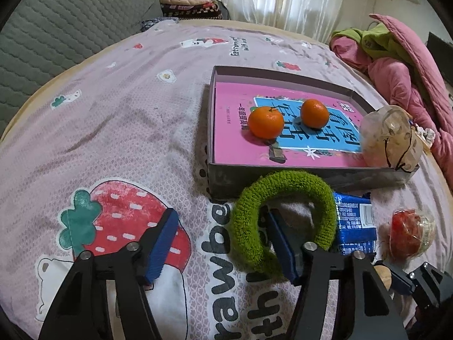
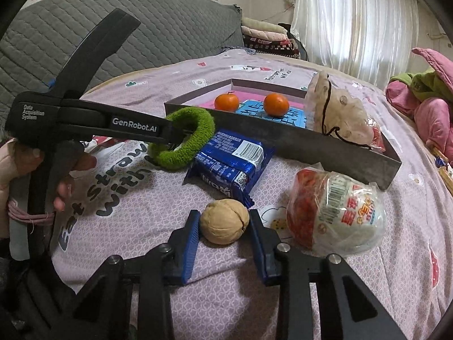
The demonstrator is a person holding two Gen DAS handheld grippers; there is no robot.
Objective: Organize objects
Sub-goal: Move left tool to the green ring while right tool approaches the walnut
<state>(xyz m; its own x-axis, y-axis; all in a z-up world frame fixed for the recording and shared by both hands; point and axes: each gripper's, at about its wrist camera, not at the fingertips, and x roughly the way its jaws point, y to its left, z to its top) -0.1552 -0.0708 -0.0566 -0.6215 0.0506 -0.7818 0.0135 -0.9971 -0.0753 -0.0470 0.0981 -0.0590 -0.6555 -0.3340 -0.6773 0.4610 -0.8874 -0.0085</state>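
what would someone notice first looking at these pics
Two tangerines sit on a pink book in the grey box. A fuzzy green ring hangs around one finger of the open left gripper, just before the box. The right gripper brackets a walnut on the bedsheet.

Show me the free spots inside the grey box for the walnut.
Inside the shallow grey cardboard box, the pink book cover is bare left of the two orange tangerines, toward the left wall, and along the near wall. The right corner is crowded by a crinkly clear plastic bag.
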